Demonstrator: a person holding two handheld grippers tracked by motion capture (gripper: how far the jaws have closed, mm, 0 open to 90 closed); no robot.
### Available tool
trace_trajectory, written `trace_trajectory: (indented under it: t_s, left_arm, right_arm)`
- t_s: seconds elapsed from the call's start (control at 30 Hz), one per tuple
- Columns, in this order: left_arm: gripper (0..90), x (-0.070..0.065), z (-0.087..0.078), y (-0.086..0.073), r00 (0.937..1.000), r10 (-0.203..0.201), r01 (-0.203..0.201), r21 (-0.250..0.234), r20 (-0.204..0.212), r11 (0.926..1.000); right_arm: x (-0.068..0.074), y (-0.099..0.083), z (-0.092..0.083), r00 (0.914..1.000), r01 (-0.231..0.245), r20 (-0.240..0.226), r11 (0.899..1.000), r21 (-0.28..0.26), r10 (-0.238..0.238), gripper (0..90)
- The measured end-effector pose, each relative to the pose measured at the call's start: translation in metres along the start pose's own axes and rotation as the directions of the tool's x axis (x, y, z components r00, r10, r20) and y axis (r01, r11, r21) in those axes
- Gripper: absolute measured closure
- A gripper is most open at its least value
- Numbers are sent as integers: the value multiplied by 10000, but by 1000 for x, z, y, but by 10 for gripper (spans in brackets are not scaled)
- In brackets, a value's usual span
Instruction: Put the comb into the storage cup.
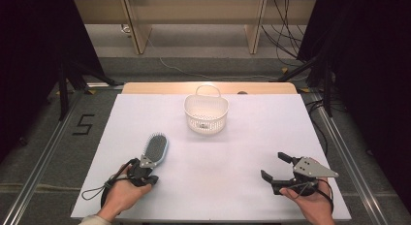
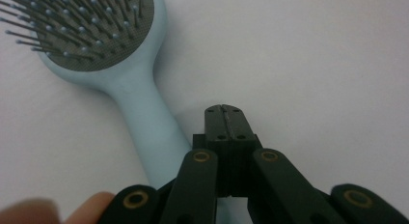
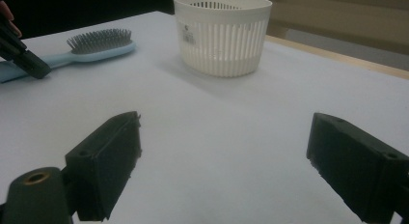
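Observation:
A light-blue hairbrush (image 1: 156, 147) with dark bristles lies on the white table (image 1: 232, 152) at the front left, bristles up. My left gripper (image 1: 147, 169) sits at the brush's handle end. In the left gripper view its jaws (image 2: 225, 115) are shut together with nothing between them, and the handle (image 2: 144, 113) runs past on their left and underneath. The right gripper view shows that black tip (image 3: 34, 67) over the brush (image 3: 96, 45). My right gripper (image 1: 275, 166) rests open at the front right, with bare table between its jaws (image 3: 224, 132).
A white slotted basket (image 1: 206, 119) with a handle stands at the middle back of the table, and its wall (image 3: 222, 40) is seen ahead of the right gripper. Beyond the table's far edge are a wooden strip, cables and dark stands.

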State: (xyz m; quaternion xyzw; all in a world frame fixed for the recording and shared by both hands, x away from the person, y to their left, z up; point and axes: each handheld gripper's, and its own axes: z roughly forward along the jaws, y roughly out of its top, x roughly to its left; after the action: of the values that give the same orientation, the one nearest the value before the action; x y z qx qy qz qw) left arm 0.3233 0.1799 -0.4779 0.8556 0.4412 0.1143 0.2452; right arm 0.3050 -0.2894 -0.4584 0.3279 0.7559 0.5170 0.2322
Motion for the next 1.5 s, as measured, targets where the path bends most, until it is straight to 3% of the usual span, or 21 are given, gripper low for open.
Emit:
trace_trajectory:
  t_s: [0.67,1.13,1.37,1.43,1.5]
  left_arm:
    - [900,15,-10,-7,9975,-51,108,809,-711,9967]
    - [900,25,-13,-10,9916,-192,319,982,-1278,9947]
    - [896,19,-15,-8,9948,128,-29,968,-1014,9953]
    - [841,14,-23,-2,9967,262,-218,567,-767,9982]
    - [763,13,-25,0,9971,266,-232,476,-718,9986]
  right_arm:
    - [0,0,0,10000,13,-16,10000,-5,-13,126]
    - [0,0,0,10000,4,-36,10000,-6,-4,126]
    - [0,0,1,10000,-5,-54,10000,-12,5,127]
    - [0,0,1,10000,-21,-31,10000,-17,21,127]
    - [0,0,1,10000,-31,-33,10000,-18,31,127]
